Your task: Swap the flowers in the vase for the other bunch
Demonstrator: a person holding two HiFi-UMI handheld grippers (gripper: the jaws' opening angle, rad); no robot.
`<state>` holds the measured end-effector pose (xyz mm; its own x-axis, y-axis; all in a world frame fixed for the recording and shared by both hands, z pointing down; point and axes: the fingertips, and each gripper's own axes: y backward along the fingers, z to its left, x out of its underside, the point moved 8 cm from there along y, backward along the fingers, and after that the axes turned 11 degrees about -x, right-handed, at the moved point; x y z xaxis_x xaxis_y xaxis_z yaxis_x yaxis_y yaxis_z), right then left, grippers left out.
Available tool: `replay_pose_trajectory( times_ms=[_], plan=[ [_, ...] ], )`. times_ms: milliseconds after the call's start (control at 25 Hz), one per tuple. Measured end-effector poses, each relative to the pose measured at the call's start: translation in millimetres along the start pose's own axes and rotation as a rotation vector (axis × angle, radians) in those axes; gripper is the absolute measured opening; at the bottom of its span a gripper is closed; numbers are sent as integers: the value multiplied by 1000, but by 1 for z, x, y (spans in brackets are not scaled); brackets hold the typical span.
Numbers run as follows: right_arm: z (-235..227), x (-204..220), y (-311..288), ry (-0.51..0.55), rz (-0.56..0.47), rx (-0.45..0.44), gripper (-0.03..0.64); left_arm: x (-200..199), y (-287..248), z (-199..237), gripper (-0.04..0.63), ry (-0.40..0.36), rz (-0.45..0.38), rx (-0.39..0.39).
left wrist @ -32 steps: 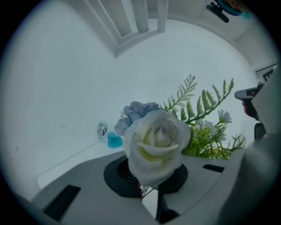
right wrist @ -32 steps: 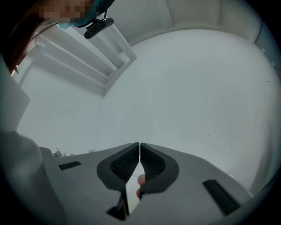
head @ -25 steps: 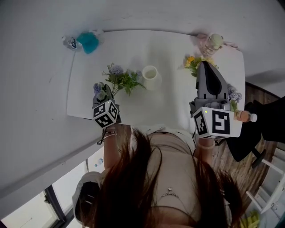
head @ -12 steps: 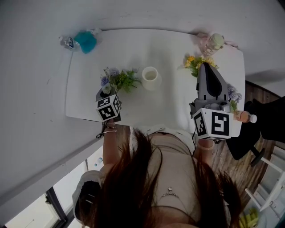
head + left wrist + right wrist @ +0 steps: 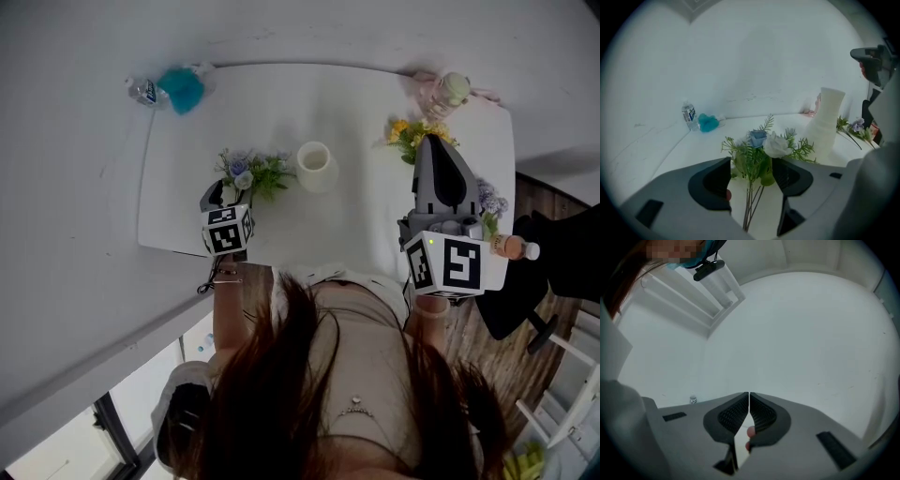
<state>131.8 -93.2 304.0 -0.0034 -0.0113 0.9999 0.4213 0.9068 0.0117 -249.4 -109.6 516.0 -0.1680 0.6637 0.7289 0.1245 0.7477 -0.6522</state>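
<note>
The white vase (image 5: 314, 166) stands empty at the table's middle; in the left gripper view the vase (image 5: 826, 124) is right of my jaws. A blue-and-white bunch (image 5: 251, 172) lies just left of it on the table. My left gripper (image 5: 223, 195) is at the stem end. Its jaws have just been opening, and in its own view the left gripper (image 5: 752, 172) stands open with the bunch (image 5: 761, 145) loose between the pads. A yellow-and-purple bunch (image 5: 411, 134) lies at the right. Above it, my right gripper (image 5: 433, 142) is shut and empty (image 5: 749, 401), aimed at a wall.
A water bottle (image 5: 143, 89) and a teal object (image 5: 185, 89) sit at the table's far left corner. A pale bottle (image 5: 453, 87) stands at the far right corner, another bottle (image 5: 516, 246) at the right edge. A dark chair (image 5: 562, 253) is beside the table.
My left gripper came down toward the table with the blue-and-white bunch and its jaws spread off the stems. The right gripper has not moved.
</note>
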Motion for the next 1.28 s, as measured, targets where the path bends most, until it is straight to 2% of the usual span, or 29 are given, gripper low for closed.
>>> replay_pose_trajectory(
  times_ms=[320,520,880,1120,1280],
  plan=[
    [1,2,2,-12,-13,-19,28,6,27,1,275,16,-20,-4],
    [3,4,1,-10,-3,-31,28,-6,49,-8,273,46,-90,13],
    [2,0,6,-8,-8,-42,28,-67,97,-24,215,124,-334,93],
    [4,-4,7,-1,-10,-55,28,-116,133,-43,155,162,-527,200],
    [4,-6,8,2,-14,-53,26,-132,144,-53,126,167,-598,237]
  ],
)
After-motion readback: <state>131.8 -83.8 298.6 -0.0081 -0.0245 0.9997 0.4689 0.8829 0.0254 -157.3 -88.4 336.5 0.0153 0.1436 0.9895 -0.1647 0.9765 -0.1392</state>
